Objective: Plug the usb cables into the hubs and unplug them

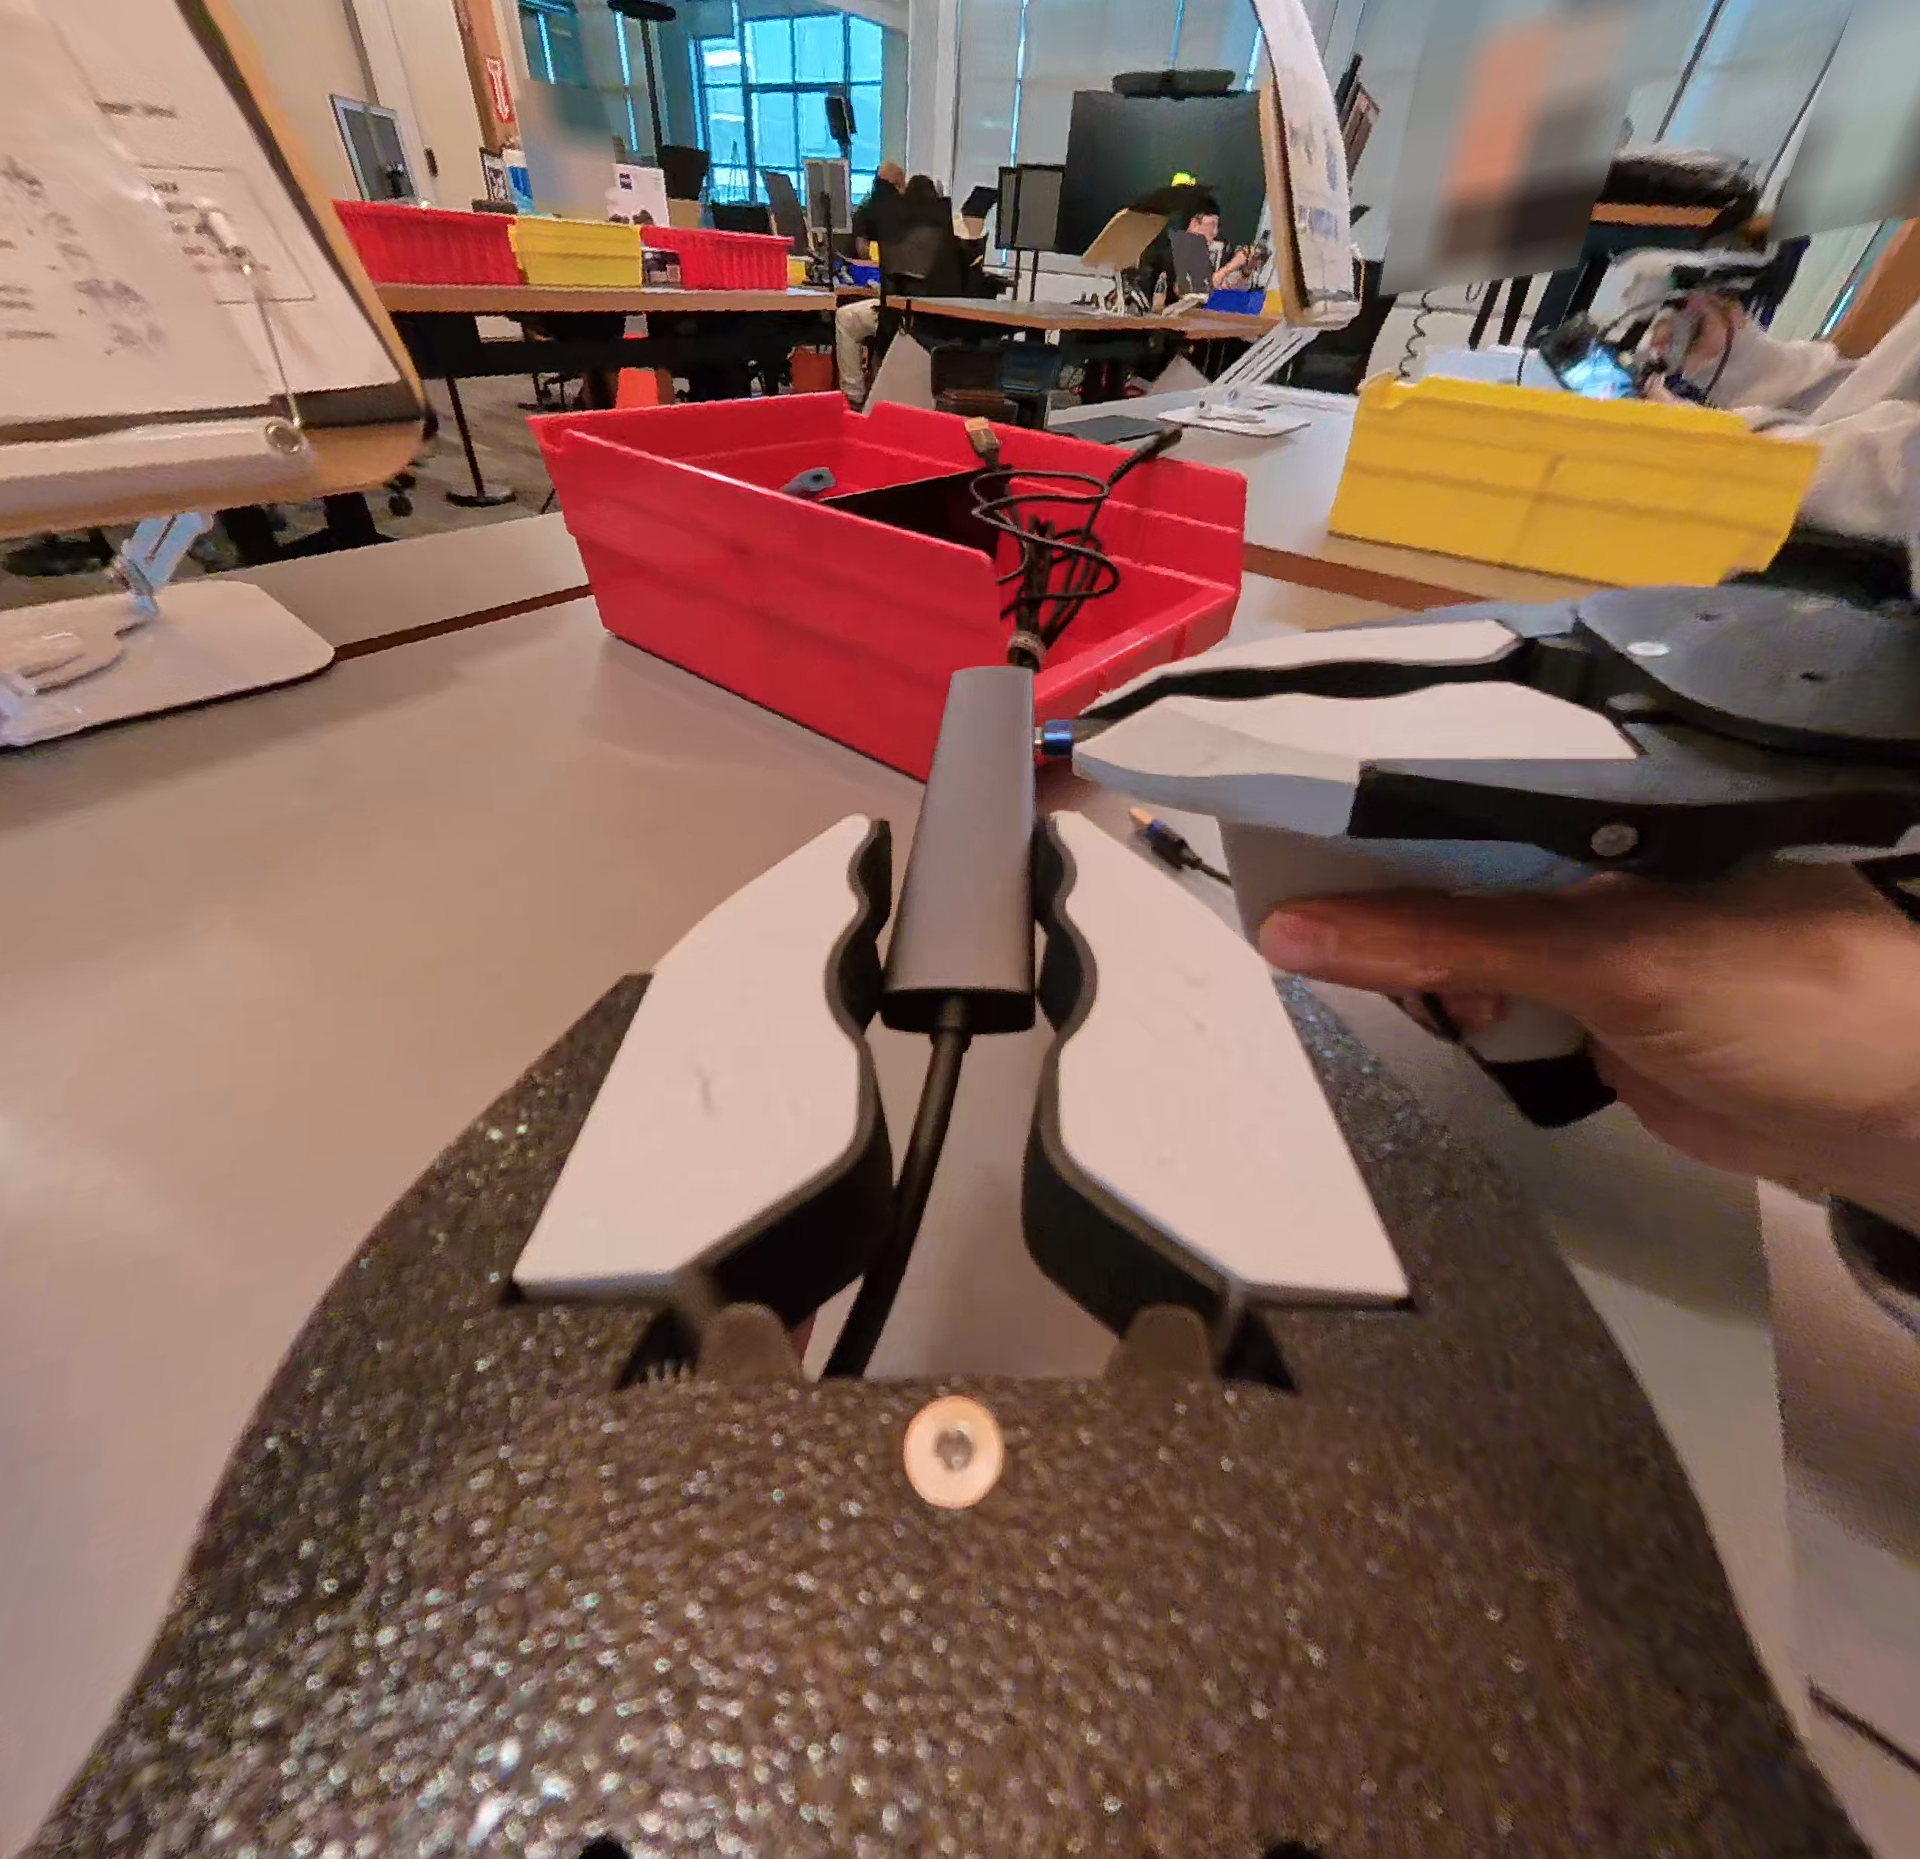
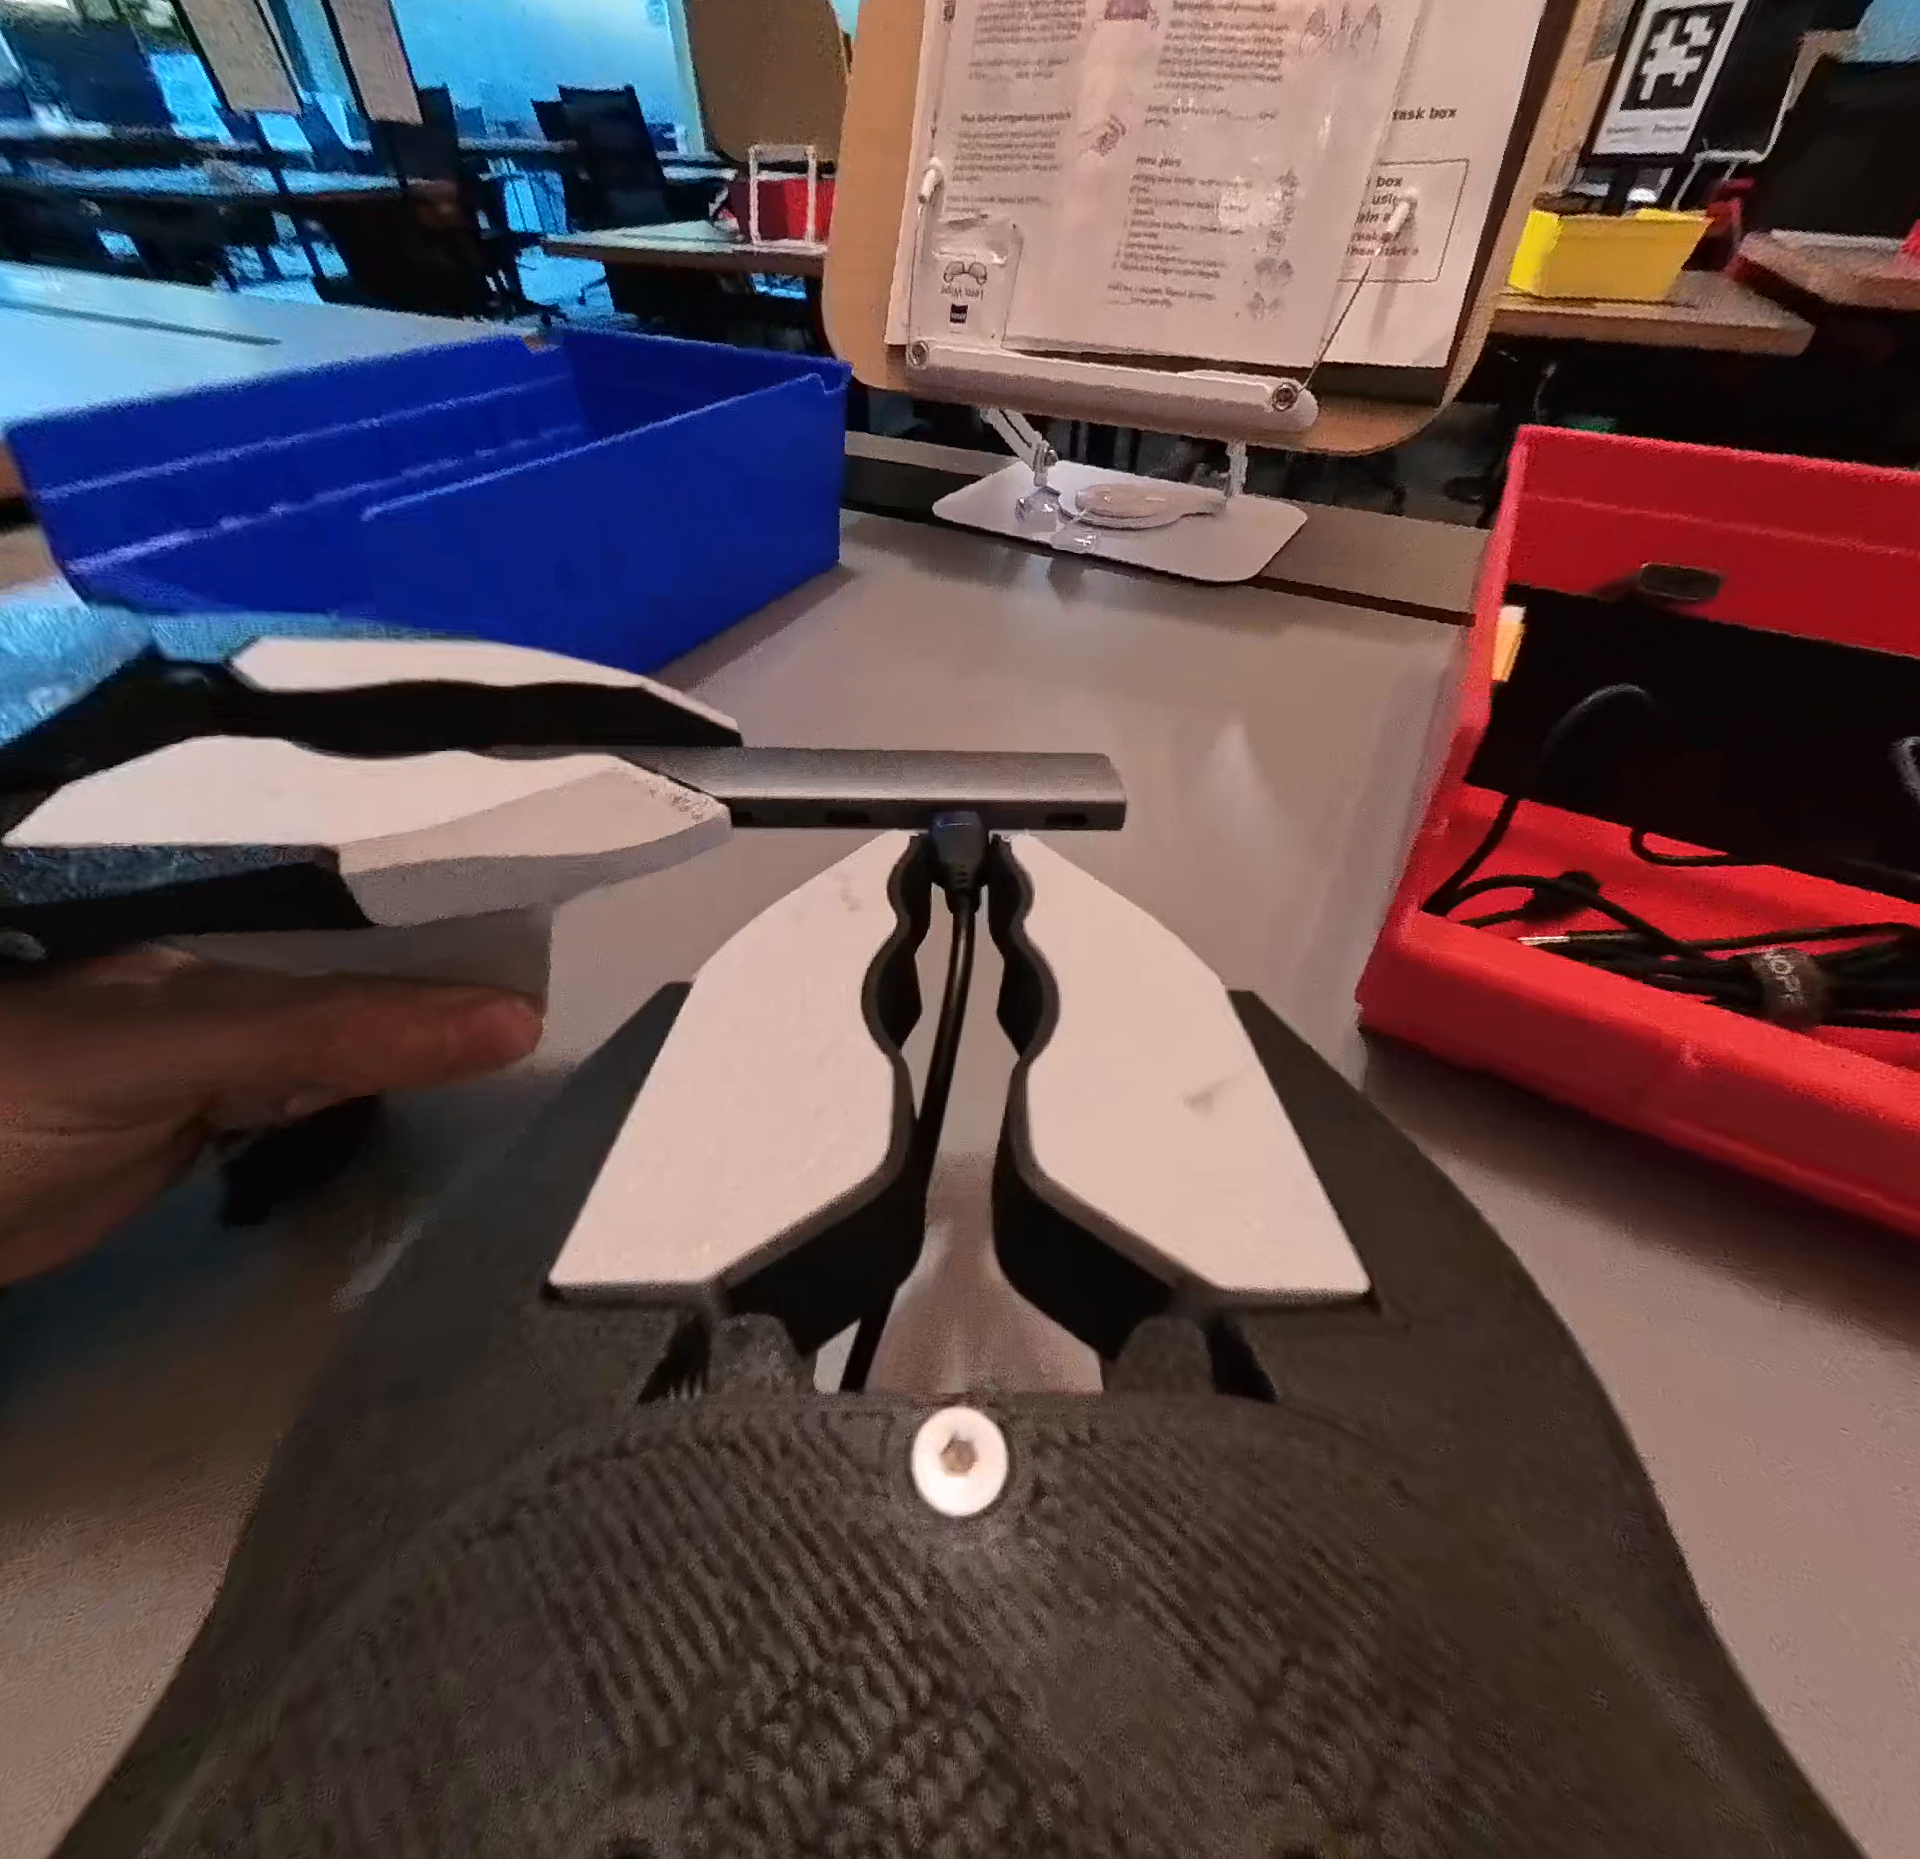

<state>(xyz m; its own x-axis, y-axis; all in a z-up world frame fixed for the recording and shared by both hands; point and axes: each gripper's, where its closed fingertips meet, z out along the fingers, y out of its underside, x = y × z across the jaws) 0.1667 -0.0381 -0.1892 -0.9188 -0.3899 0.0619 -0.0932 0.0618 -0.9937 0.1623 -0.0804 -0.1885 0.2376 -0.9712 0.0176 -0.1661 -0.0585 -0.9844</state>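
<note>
Left gripper clamps slim dark-grey metal hub steady while right gripper pinches black USB plug at its side port

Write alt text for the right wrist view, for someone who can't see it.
The right gripper pinches a black USB plug at a port on the side of a slim grey hub, which the left gripper holds level from the left. A blue bin and a red bin sit on the grey table.

L wrist cam faces R, R cam faces L, both close; share hub.
</note>
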